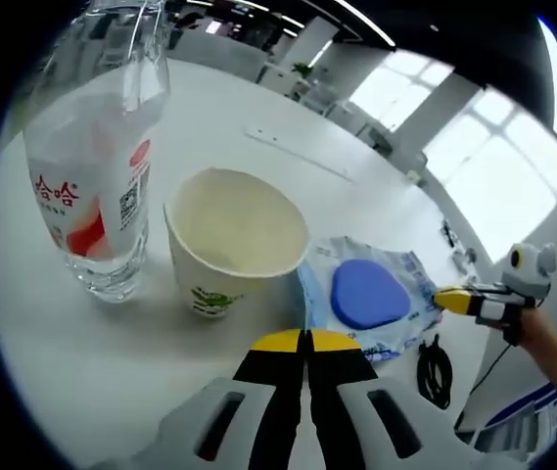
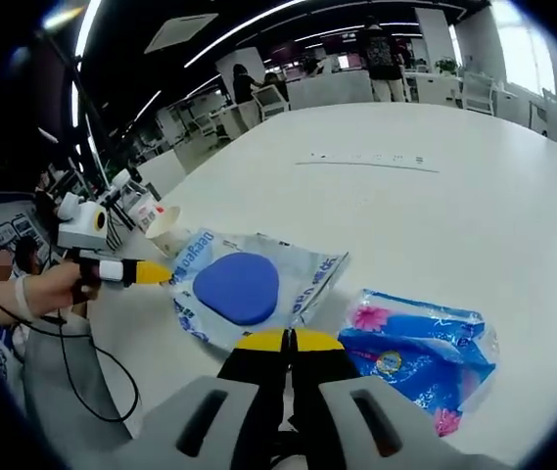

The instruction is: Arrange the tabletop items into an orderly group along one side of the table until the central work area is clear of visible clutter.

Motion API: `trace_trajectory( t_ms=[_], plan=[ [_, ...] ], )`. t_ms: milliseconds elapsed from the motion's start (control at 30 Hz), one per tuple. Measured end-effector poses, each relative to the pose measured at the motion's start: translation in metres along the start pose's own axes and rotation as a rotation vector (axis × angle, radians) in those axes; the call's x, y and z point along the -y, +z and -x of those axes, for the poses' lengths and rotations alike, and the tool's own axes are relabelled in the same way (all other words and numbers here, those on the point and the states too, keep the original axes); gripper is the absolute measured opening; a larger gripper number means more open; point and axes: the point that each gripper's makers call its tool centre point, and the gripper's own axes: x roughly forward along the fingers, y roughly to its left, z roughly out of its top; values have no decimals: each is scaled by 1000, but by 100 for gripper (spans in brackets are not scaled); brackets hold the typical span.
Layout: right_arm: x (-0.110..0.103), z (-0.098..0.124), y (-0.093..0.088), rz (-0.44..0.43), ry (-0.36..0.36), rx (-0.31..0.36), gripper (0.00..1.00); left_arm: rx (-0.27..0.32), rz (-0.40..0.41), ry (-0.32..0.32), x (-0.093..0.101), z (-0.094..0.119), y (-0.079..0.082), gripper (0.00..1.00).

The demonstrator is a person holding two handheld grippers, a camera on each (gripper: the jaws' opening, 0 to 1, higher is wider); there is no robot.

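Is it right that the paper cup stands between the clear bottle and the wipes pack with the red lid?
Not quite: the lid on the wipes pack is blue, as the left gripper view shows. The paper cup does stand between the clear bottle and that pack.

Wipes pack (image 2: pixel 244 287) taken as landmark. Path toward bottle (image 1: pixel 97 166) blocked by paper cup (image 1: pixel 234 240), touching pack. Blue tissue packet (image 2: pixel 417 354) lying just beside pack, narrow gap between. Beyond pack, white tabletop (image 2: pixel 405 196) left open, passable.
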Motion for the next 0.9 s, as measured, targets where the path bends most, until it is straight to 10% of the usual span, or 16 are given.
trace_trajectory(
  t_ms=[900],
  plan=[
    [6,-16,-13,10,-97,-6,0,16,30,32,-8,-3,-12,0]
  ],
)
